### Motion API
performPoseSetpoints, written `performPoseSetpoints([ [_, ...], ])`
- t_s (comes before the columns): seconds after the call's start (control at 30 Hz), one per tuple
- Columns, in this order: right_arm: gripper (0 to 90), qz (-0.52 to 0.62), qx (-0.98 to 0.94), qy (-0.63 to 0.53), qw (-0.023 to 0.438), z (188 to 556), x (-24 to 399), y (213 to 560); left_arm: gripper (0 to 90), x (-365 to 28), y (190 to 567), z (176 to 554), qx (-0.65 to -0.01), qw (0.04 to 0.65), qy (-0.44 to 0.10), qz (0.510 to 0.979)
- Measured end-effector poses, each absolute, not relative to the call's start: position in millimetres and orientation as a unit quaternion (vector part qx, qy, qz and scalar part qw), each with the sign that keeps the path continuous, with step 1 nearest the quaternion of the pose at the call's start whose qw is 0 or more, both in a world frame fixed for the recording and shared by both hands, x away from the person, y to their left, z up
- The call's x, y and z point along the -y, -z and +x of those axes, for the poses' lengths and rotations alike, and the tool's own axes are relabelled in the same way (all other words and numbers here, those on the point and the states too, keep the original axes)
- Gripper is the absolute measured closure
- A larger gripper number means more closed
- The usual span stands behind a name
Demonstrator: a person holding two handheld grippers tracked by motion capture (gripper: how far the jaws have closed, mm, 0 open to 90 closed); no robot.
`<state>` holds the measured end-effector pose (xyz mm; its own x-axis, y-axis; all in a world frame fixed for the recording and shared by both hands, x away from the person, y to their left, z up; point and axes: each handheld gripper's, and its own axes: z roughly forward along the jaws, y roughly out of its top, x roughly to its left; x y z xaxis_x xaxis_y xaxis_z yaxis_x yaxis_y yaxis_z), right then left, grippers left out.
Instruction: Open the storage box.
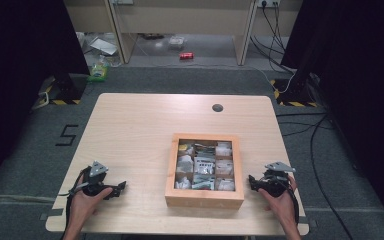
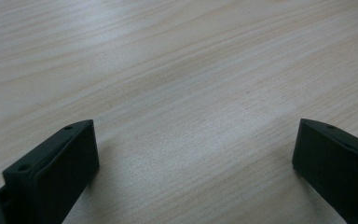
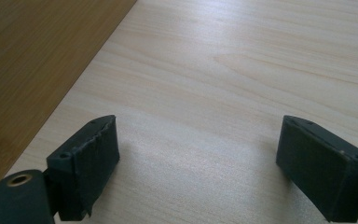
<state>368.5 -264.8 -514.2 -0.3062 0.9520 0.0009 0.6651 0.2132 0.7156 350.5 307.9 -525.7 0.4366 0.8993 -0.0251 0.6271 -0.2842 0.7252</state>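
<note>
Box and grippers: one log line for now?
box: on table, untouched | left gripper: open, empty | right gripper: open, empty

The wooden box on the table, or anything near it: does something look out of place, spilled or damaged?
Nothing stands out. The wooden box sits square on the table, its packets inside the compartments. The left gripper and right gripper rest open beside it, holding nothing.
</note>
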Motion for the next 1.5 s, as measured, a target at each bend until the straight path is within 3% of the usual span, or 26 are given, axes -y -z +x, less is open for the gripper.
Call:
performPoseSetpoints([
  [0.4,16.5,0.558,-0.728,-0.332,0.220,365.6,270.9,508.2,0.5,-307.3,525.3,349.5,-0.483,0.344,-0.197,0.781],
  [0.5,17.4,0.559,-0.722,-0.345,0.218,362.5,271.6,501.5,4.0,-307.6,524.8,348.4,-0.483,0.349,-0.200,0.778],
  [0.6,18.1,0.557,-0.719,-0.354,0.218,358.2,267.9,492.8,15.8,-306.1,523.2,346.2,-0.479,0.355,-0.202,0.777],
  [1.5,25.6,0.546,-0.716,-0.382,0.209,332.5,252.2,463.9,15.1,-283.0,510.7,331.9,-0.465,0.360,-0.197,0.785],
])
